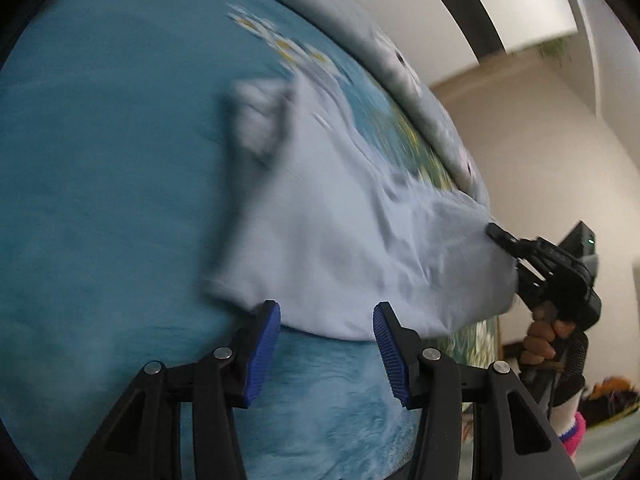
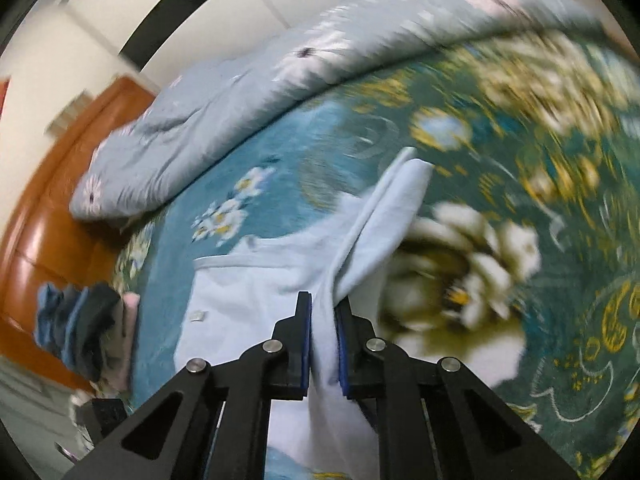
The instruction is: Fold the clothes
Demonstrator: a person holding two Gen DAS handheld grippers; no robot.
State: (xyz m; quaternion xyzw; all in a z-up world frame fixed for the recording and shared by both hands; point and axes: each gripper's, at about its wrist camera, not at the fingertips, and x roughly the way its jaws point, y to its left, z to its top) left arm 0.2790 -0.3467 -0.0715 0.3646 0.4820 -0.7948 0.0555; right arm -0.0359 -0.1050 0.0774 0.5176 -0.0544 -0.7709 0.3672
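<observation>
- Lying spread on the teal bedspread (image 1: 100,200), the pale blue shirt (image 1: 340,248) is stretched out toward the right of the left wrist view, with one crumpled part lifted and blurred near its upper left
- In the right wrist view the same shirt shows a small white label on its fabric, and a long fold of it rises up from between the jaws
- The right gripper (image 2: 322,312) is pinching that fold: its blue-padded jaws are pressed together with the cloth squeezed between them
- Seen from the left wrist camera, the right gripper's black tip bites the far right corner of the shirt, and a person's hand (image 1: 544,340) wraps around its handle
- The left gripper (image 1: 326,344) stands spread, its ribbed blue pads (image 1: 264,352) apart; the near hem of the shirt shows in the gap between them, and no pad presses on it
- A grey-blue quilt (image 2: 224,112) with daisy print lies bunched along the far side of the bed
- The bedspread carries large white and yellow flowers on its darker green part
- A heap of dark and pink clothes (image 2: 84,328) sits at the bed's edge beside an orange-brown headboard (image 2: 48,208)
</observation>
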